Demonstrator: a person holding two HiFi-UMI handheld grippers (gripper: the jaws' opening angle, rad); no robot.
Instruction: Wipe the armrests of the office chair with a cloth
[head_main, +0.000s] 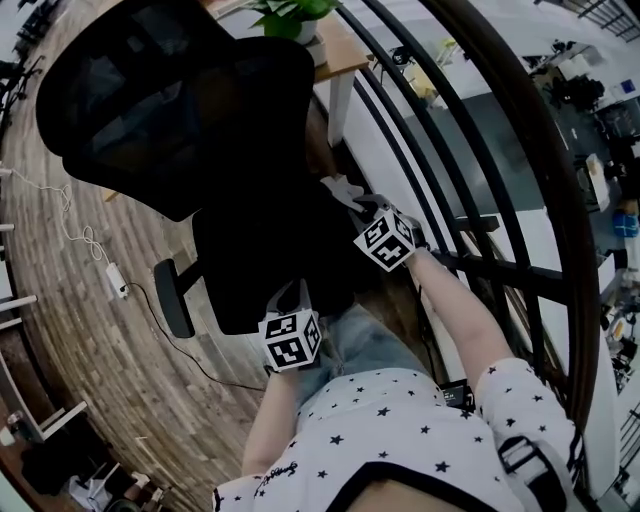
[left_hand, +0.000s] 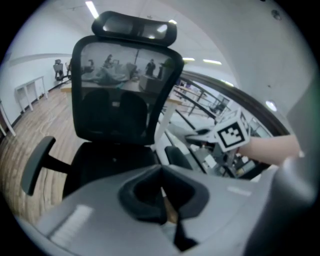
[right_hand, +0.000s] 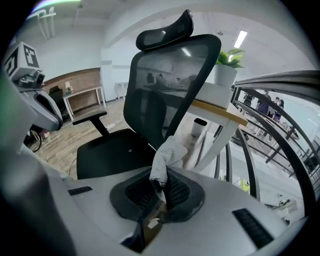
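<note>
A black mesh-back office chair (head_main: 170, 100) stands in front of me, and its seat (right_hand: 112, 147) lies just past both grippers. The chair's left armrest (head_main: 173, 297) sticks out on a stalk, untouched. My right gripper (right_hand: 161, 172) is shut on a white cloth (right_hand: 168, 156), which stands up crumpled above the jaws near the chair's right side. In the head view the cloth (head_main: 343, 190) shows beyond the right marker cube. The right armrest (left_hand: 177, 156) shows as a dark pad beneath the right gripper. My left gripper (left_hand: 161, 174) is shut and holds nothing, near the seat's front.
A wooden desk with a potted plant (head_main: 290, 15) stands behind the chair on a white leg (right_hand: 220, 135). Black curved railing bars (head_main: 480, 150) run close along the right. A power strip with a white cable (head_main: 115, 280) lies on the wood floor at left.
</note>
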